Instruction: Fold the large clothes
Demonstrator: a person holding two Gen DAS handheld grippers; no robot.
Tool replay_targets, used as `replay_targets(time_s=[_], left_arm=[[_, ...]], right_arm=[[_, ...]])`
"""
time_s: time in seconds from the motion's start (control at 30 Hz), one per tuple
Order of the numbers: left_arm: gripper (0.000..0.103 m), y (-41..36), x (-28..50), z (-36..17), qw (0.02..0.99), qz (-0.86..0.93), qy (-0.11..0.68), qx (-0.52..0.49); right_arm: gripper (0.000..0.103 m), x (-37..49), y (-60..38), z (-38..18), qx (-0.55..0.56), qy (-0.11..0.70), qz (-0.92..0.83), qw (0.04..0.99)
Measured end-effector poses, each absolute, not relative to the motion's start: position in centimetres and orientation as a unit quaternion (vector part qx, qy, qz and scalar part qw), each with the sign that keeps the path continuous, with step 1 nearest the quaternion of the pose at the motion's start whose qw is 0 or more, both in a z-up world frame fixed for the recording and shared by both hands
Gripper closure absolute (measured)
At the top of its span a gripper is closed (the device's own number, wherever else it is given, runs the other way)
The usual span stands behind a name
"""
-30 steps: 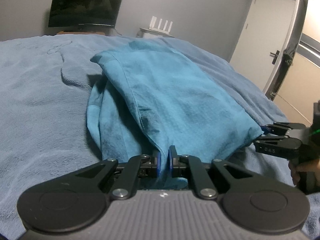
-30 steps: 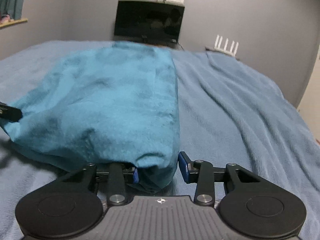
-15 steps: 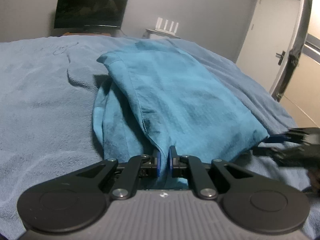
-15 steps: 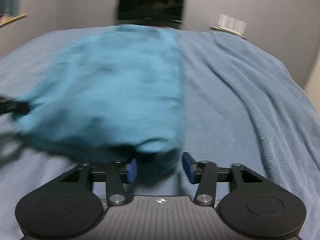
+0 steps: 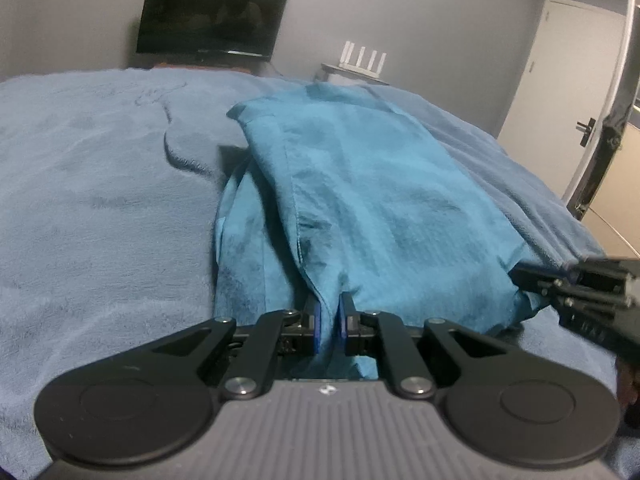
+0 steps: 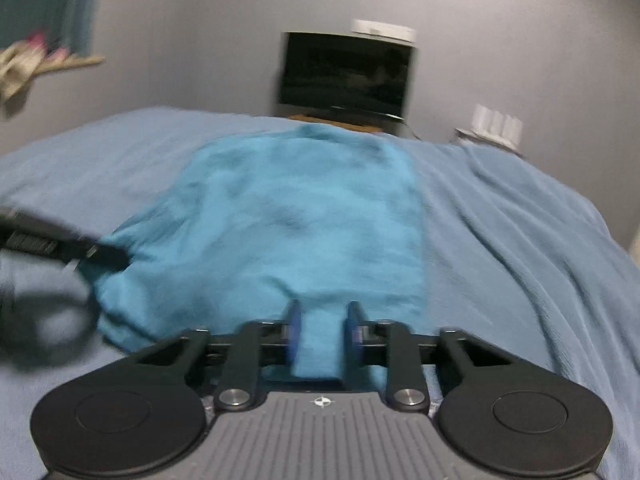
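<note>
A large teal garment [image 5: 360, 200] lies folded lengthwise on the blue bed blanket [image 5: 100, 200]. My left gripper [image 5: 329, 320] is shut on the garment's near left edge. My right gripper [image 6: 322, 332] has its jaws apart, with the garment's [image 6: 300, 220] near hem lying between the blue pads; the view is blurred. The right gripper also shows at the right edge of the left wrist view [image 5: 580, 292], and the left gripper at the left edge of the right wrist view [image 6: 48, 246].
The blanket [image 6: 520, 240] covers the whole bed. A dark TV [image 5: 212, 18] and a white router [image 5: 362, 58] stand at the far wall. A white door [image 5: 560, 72] is at the right. A shelf with clutter [image 6: 36, 64] is far left.
The right gripper has moved left along the near hem, which now lies between its pads, and its jaws have narrowed a little. The left gripper keeps its hold and has shifted slightly.
</note>
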State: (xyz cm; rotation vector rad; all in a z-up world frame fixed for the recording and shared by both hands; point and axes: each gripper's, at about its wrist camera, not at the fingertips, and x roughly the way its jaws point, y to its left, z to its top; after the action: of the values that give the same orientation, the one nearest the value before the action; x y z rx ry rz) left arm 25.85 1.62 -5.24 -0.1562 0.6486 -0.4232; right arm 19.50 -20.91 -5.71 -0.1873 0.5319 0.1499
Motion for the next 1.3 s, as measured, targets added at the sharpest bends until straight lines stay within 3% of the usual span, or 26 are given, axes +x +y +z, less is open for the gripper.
replay_targets(time_s=[0.13, 0.23, 0.43, 0.53, 0.6, 0.63, 0.67, 0.97, 1.23, 1.3], left_arm=[[0.098, 2.3, 25.6, -4.9, 0.911, -0.226, 0.327, -0.109], [0.098, 3.0, 25.6, -4.4, 0.894, -0.257, 0.332, -0.157], [0.098, 3.1, 25.8, -5.7, 0.891, -0.242, 0.353, -0.152], [0.089, 3.0, 24.9, -5.6, 0.901, -0.231, 0.337, -0.148], [0.072, 3.3, 24.0, -5.4, 0.906, -0.208, 0.332, -0.156], [0.057, 3.5, 23.6, -5.3, 0.908, -0.194, 0.335, -0.163], [0.050, 3.8, 23.2, -5.2, 0.908, -0.182, 0.336, -0.170], [0.031, 1.8, 17.2, -2.5, 0.928, -0.137, 0.319, -0.135], [0.028, -2.3, 12.5, -1.8, 0.935, -0.104, 0.333, -0.065], [0.023, -2.7, 11.2, -1.6, 0.936, -0.104, 0.331, -0.060]], right_arm=[[0.099, 19.6, -21.9, -4.9, -0.047, 0.261, 0.105, 0.959], [0.084, 19.5, -23.8, -3.1, -0.001, 0.220, 0.090, 0.971], [0.077, 20.9, -23.5, -4.9, -0.018, 0.257, 0.101, 0.961], [0.070, 21.5, -24.5, -5.2, -0.004, 0.262, 0.087, 0.961], [0.068, 21.9, -25.5, -4.7, 0.032, 0.263, 0.067, 0.962], [0.067, 21.9, -26.3, -4.5, 0.046, 0.265, 0.056, 0.962], [0.062, 21.5, -26.5, -4.6, 0.056, 0.266, 0.039, 0.962], [0.046, 19.4, -29.2, -4.7, 0.095, 0.325, -0.052, 0.940], [0.030, 14.8, -26.2, -3.6, 0.061, 0.335, -0.007, 0.940], [0.028, 13.3, -25.8, -2.8, 0.060, 0.328, 0.005, 0.943]])
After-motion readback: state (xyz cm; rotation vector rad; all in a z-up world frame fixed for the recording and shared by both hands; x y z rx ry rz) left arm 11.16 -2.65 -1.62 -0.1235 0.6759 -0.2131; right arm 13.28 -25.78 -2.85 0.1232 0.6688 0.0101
